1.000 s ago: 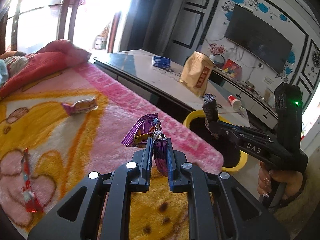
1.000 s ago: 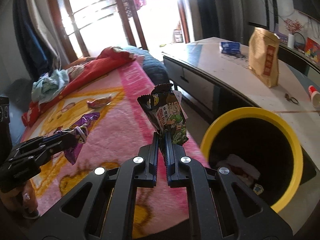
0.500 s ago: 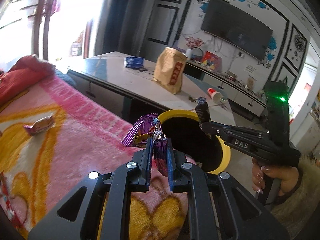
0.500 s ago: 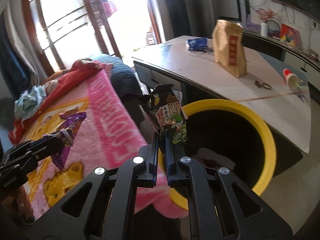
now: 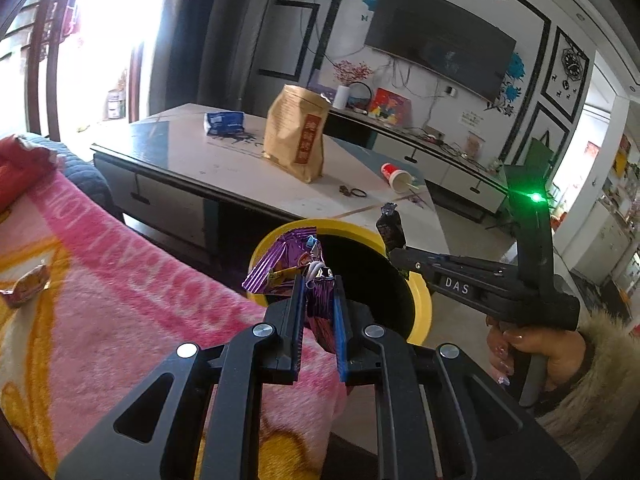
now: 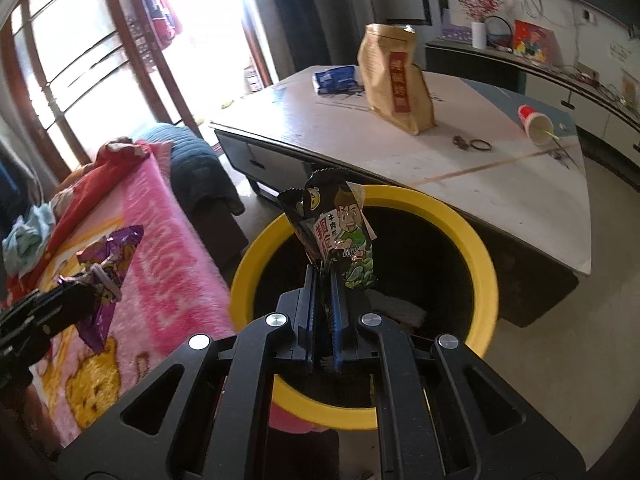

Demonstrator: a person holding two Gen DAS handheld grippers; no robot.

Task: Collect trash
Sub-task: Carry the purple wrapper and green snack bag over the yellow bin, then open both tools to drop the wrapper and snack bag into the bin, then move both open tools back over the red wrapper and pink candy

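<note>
Left wrist view: I go left to right across the pink blanket (image 5: 132, 300), where one small wrapper (image 5: 25, 291) lies far left, not yet collected.
Left gripper (image 5: 316, 308): clenched on a crumpled purple foil wrapper (image 5: 288, 268), which stands up between my pads at the near-left rim of the bin.
Yellow-rimmed bin (image 5: 420, 292): on the floor between the blanket's edge and the low table (image 5: 240, 168); its dark mouth is open beneath both wrappers.
Right gripper (image 5: 394, 246): reaching in from the right, held by a hand (image 5: 532, 344) in a fur-cuffed sleeve.
Right wrist view, right gripper (image 6: 324, 280): jaws pinched tight on a black-and-green snack packet (image 6: 340, 236), which I read as hanging over the bin's mouth.
Bin contents: some pale scraps (image 6: 396, 308) low inside, too dim to name.
Step in hand: I judge I am carrying both wrappers to the drop.
Next move: I would bring the purple wrapper fully inside the rim, then open both jaws so each piece falls in, not onto the blanket.
After that: back left for the remaining wrapper.
</note>
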